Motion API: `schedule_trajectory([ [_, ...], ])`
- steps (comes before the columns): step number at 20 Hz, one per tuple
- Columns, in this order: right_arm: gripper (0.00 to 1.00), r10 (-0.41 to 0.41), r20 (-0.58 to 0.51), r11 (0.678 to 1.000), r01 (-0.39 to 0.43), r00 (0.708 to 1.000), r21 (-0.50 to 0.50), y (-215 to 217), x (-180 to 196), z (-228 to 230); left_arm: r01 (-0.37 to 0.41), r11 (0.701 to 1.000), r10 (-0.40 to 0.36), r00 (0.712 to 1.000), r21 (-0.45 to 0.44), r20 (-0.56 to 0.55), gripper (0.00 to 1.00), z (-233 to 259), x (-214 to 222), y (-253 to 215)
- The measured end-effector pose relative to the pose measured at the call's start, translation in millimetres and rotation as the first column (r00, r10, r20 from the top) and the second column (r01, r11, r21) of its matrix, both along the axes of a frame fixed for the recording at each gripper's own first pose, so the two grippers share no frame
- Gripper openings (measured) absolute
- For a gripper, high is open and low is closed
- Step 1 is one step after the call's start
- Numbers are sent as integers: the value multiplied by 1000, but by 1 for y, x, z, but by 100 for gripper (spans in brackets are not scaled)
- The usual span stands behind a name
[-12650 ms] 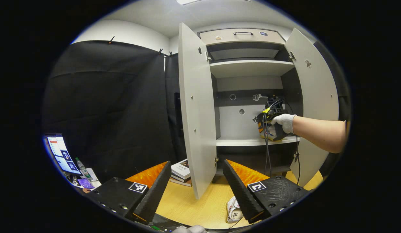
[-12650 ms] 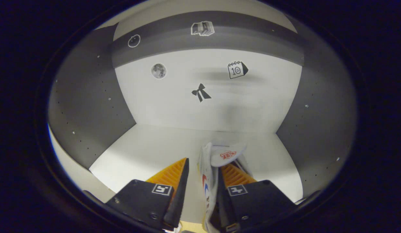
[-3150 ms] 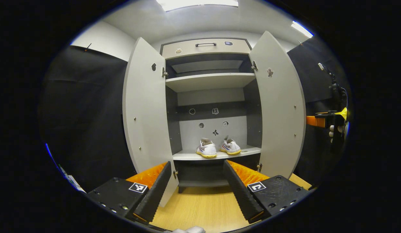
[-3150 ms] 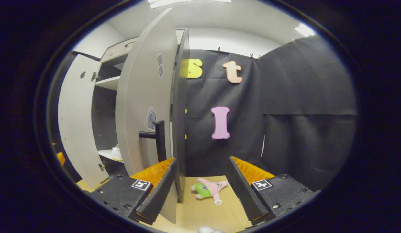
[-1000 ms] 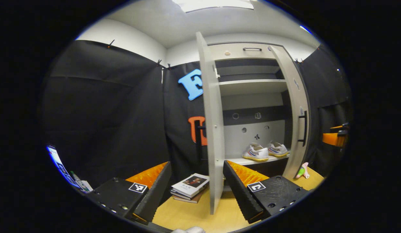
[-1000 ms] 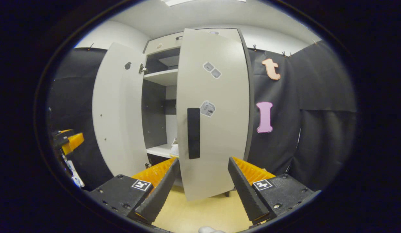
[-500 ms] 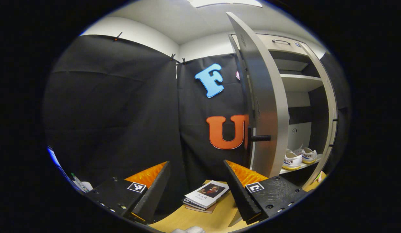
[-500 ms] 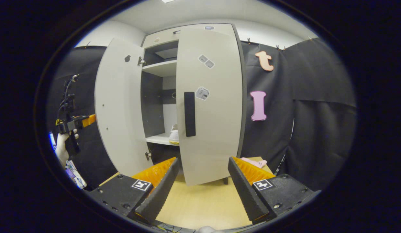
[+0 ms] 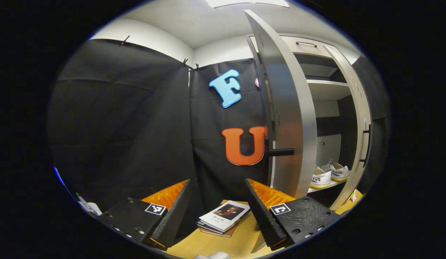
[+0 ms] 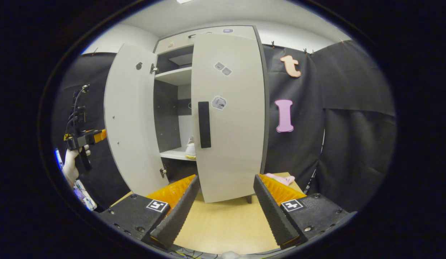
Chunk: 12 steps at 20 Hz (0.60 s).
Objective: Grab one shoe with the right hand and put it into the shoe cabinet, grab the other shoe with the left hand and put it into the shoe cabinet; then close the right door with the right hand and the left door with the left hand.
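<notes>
step: door closing, by my read | shoes (image 9: 329,174) on cabinet (image 10: 172,77) shelf; right door (image 10: 230,118) near shut; left door (image 9: 289,108) open | left tongs (image 9: 217,212), right tongs (image 10: 226,208) agape, empty | next: push left door

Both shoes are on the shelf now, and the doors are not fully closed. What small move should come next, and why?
Probably the left gripper should move right, behind the left door, and push it shut. The shoes sit on the shelf, the right door looks nearly closed, and the left door stands wide open. The left gripper is open, holds nothing and lies beside that door's outer face, near its handle.
</notes>
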State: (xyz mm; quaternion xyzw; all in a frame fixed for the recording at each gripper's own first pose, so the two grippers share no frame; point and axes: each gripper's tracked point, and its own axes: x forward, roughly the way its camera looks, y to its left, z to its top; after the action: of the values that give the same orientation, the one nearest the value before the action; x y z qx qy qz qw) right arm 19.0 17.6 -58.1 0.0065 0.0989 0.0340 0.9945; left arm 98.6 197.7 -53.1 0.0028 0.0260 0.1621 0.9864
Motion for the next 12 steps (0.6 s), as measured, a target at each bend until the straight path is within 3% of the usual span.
schedule_trajectory([
  [4, 99, -1, 7, 1000, 1, 1000, 0, -7, -1, 3, 38, 999, -38, 999, -27, 10, 89, 2, -1, -28],
  [12, 96, -17, 6, 1000, 17, 1000, -9, -26, -5, 3, 217, 975, -215, 976, -45, 35, 89, 6, 21, -135],
])
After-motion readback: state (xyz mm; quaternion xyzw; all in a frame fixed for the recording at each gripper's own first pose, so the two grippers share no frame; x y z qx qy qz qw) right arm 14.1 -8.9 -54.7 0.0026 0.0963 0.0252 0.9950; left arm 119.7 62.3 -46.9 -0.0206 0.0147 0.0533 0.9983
